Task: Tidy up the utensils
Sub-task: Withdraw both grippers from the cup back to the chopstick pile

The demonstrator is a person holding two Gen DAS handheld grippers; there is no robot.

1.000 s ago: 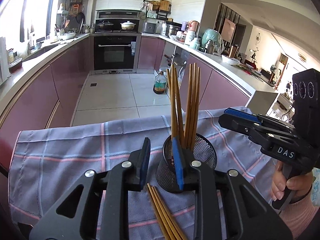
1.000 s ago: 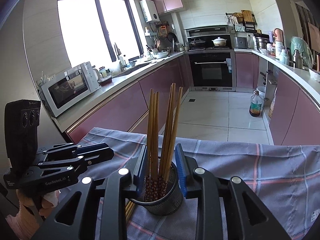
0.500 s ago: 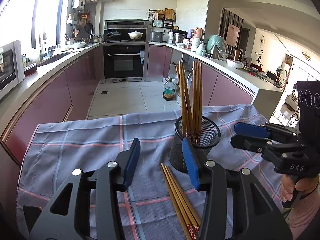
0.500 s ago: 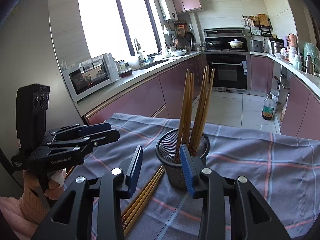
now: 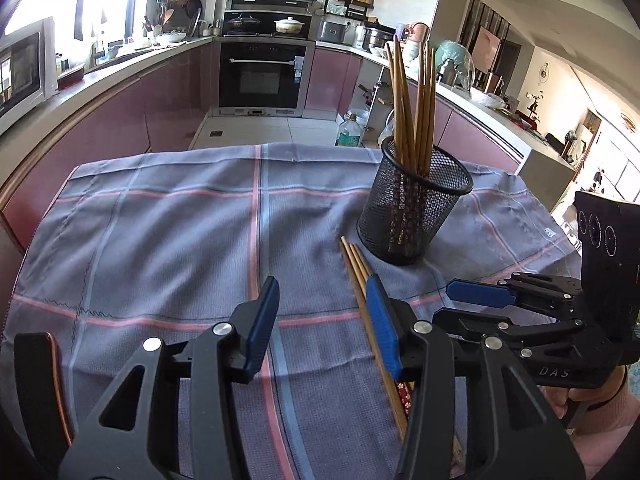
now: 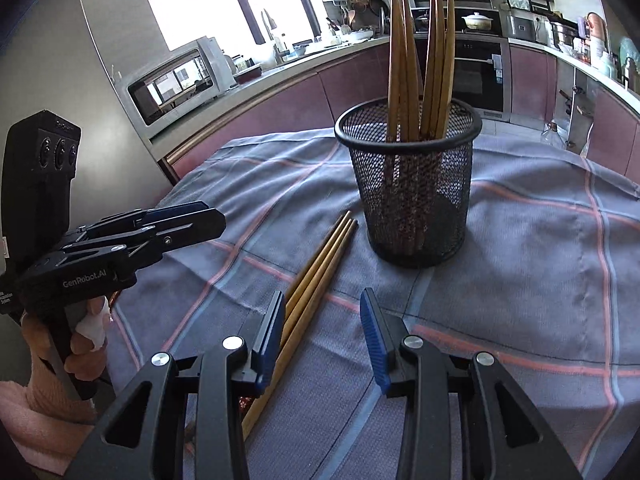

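Observation:
A black mesh cup [image 5: 414, 206] stands upright on the blue checked cloth [image 5: 160, 232] and holds several wooden chopsticks [image 5: 416, 96]. It also shows in the right wrist view [image 6: 410, 188]. Three loose chopsticks [image 6: 316, 280] lie flat on the cloth in front of the cup, also seen in the left wrist view [image 5: 368, 300]. My left gripper [image 5: 324, 324] is open and empty, just left of the loose chopsticks. My right gripper [image 6: 322, 338] is open and empty, its left finger over the loose chopsticks.
The cloth covers a table whose far edge drops to the kitchen floor. A microwave [image 6: 176, 80] sits on the counter to the left. An oven [image 5: 264, 76] and pink cabinets stand beyond. A water bottle [image 5: 350, 130] is on the floor.
Both grippers have pulled back from the mesh cup and opened wider. The cup stands free on the cloth, and the loose chopsticks lie between the grippers and the cup.

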